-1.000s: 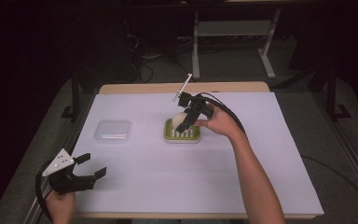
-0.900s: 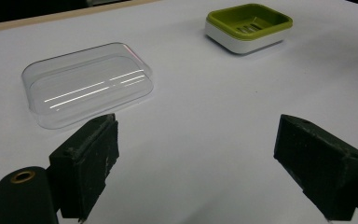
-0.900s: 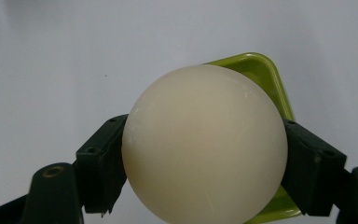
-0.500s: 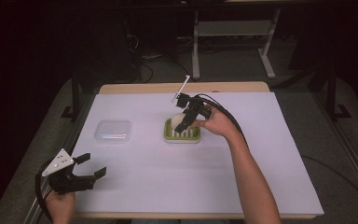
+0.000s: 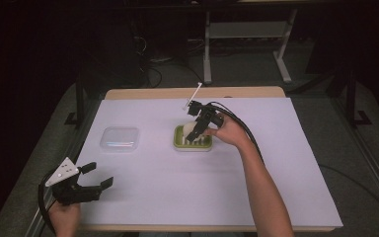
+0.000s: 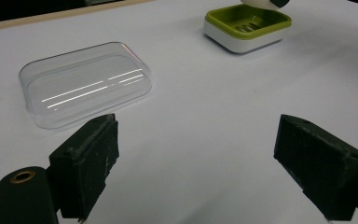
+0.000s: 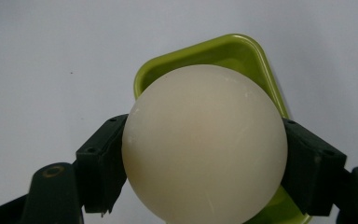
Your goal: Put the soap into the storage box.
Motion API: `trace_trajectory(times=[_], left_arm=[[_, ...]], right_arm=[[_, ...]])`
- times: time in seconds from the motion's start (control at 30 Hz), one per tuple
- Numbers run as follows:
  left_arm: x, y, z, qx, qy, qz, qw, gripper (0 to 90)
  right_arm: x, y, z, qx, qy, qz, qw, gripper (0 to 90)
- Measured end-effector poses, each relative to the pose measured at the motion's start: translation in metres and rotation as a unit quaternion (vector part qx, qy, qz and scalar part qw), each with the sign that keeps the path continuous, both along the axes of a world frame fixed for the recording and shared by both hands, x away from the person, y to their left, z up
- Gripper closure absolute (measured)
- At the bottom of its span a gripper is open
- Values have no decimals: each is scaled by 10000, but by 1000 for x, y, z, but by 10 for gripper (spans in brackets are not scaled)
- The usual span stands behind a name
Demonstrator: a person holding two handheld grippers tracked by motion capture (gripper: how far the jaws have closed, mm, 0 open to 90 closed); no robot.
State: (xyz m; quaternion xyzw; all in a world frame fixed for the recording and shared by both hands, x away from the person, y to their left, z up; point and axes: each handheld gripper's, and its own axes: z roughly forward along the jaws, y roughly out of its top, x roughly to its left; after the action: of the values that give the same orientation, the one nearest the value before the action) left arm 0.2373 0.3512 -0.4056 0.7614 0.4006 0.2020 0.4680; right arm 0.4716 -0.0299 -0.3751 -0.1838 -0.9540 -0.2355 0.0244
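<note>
Right gripper view: jaws clamp cream oval soap (image 7: 205, 149), long axis crosswise

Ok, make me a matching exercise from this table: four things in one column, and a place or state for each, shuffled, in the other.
Things:
1. round cream-white soap
2. green and white soap dish
3. clear plastic lid
4. left tongs

Places or states:
A. open, near the table's front left corner
B. flat on the white table cover, left of the dish
C. clamped in the right tongs
D. mid-table, below the held soap

Pairs: 1-C, 2-D, 3-B, 4-A
</note>
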Motion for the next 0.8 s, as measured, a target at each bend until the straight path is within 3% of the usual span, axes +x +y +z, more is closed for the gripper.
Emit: trace_trajectory(times=[0.4, 0.8], left_arm=[[0, -1, 0, 0, -6, -9, 10000, 133], [0, -1, 0, 13, -2, -14, 10000, 132]], right_arm=[[4, 0, -8, -19, 0, -82, 10000, 238], [10, -3, -20, -28, 150, -253, 9996, 238]])
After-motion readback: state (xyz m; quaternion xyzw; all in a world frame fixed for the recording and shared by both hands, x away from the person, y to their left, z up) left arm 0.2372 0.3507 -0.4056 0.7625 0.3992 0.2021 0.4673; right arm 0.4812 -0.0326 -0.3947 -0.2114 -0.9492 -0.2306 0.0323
